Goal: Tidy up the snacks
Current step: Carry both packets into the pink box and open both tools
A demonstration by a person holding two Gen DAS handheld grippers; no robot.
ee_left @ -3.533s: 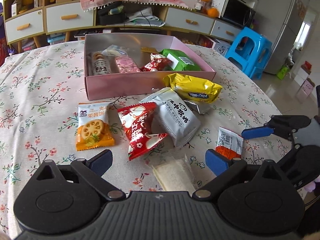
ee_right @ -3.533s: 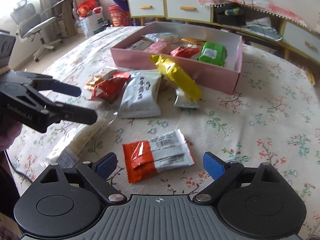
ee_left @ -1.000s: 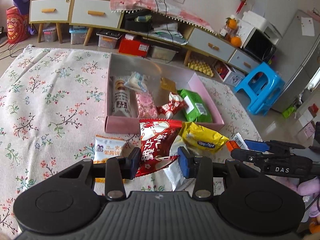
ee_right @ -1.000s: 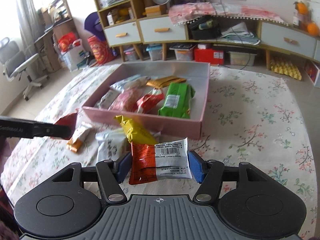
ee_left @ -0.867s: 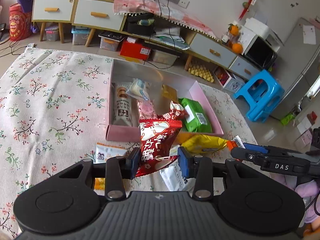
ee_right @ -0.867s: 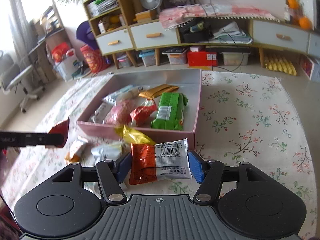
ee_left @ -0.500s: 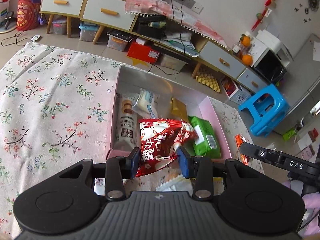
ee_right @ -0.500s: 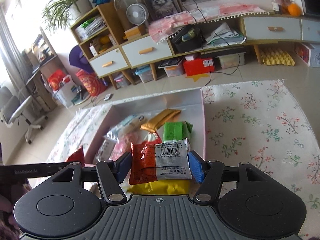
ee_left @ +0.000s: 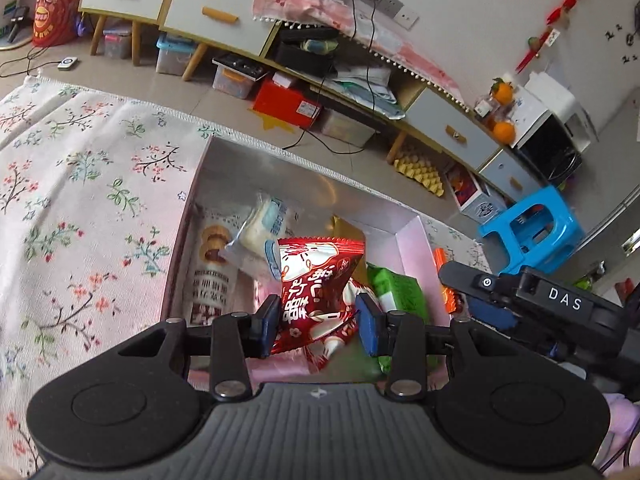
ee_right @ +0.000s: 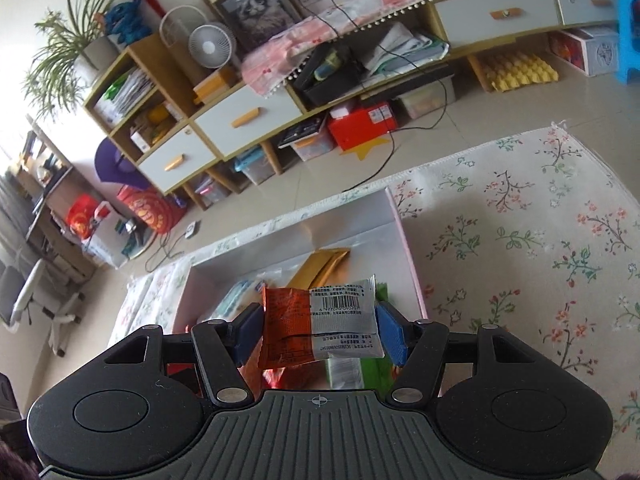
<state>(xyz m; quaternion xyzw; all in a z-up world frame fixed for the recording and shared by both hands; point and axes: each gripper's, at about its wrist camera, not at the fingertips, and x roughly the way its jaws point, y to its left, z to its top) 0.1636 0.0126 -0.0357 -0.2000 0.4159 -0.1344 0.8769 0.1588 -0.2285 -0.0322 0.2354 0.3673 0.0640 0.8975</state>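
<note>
My left gripper (ee_left: 318, 330) is shut on a red snack packet (ee_left: 316, 284) and holds it in the air over the pink box (ee_left: 412, 248). Under it in the box lie a green packet (ee_left: 398, 294), a gold packet (ee_left: 346, 230), a white packet (ee_left: 266, 226) and a biscuit packet (ee_left: 212, 268). My right gripper (ee_right: 318, 334) is shut on an orange and silver packet (ee_right: 320, 326), also above the pink box (ee_right: 410, 258). In the left wrist view the right gripper (ee_left: 472, 300) shows at the right, over the box's right wall.
The box stands on a floral tablecloth (ee_left: 80, 216) that spreads left of it and, in the right wrist view, right of it (ee_right: 520, 232). Behind the table are a low cabinet with drawers (ee_left: 216, 12), storage bins on the floor and a blue stool (ee_left: 532, 232).
Both grippers have carried their packets forward from over the loose snacks on the cloth to above the box. The loose snacks have dropped out of view. Both views have rolled.
</note>
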